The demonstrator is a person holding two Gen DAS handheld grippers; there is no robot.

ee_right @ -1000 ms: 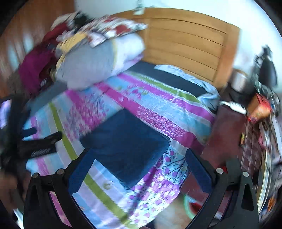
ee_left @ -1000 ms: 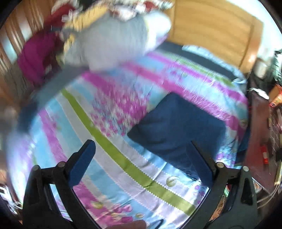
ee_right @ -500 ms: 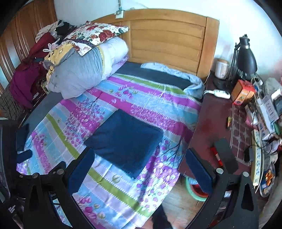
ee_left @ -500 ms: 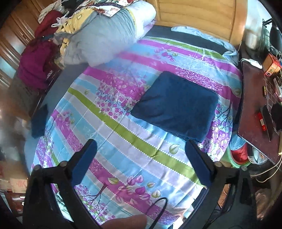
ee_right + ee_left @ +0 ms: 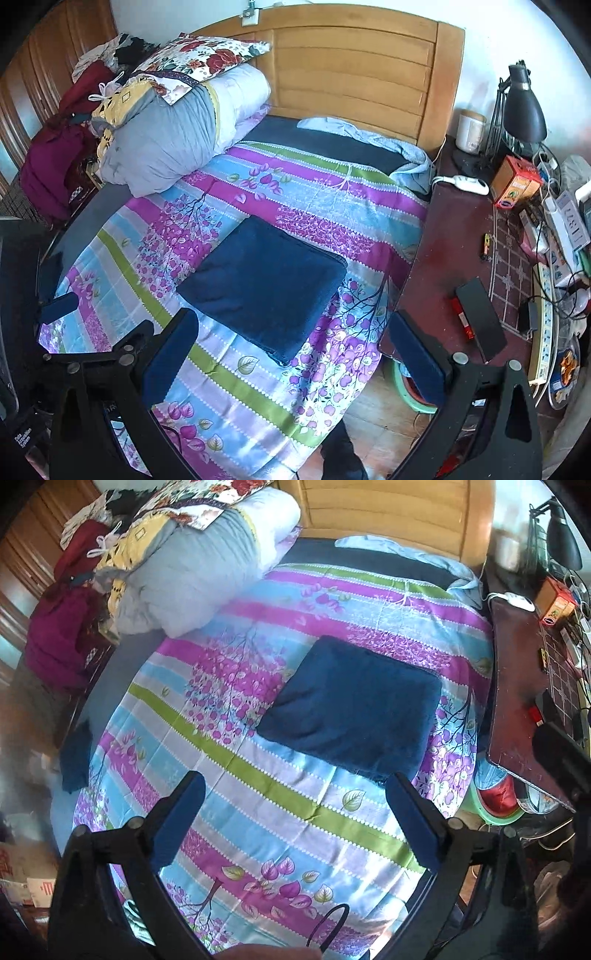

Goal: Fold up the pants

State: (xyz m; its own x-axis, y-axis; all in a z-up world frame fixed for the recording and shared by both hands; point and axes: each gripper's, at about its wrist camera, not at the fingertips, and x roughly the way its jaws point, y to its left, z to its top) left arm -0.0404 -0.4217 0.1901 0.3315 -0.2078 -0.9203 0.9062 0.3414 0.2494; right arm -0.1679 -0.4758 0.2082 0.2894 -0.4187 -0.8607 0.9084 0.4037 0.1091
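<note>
While the striped floral bedspread [image 5: 236, 376] covers most of the bed below a wooden headboard [image 5: 351, 70], a rolled grey duvet [image 5: 166, 136] lies at its head. Folded into a flat square, the navy pants [image 5: 354, 705] rest on the bedspread near the edge beside the dark red desk [image 5: 436, 258]. Above the bed, clear of the pants, the left gripper [image 5: 295, 805] and right gripper [image 5: 291, 350] both hang spread wide, grasping nothing.

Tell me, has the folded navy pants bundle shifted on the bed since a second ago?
No. The folded pants still lie across the same purple floral band, just beyond the green stripe of the bedspread; only the cameras moved.
</note>
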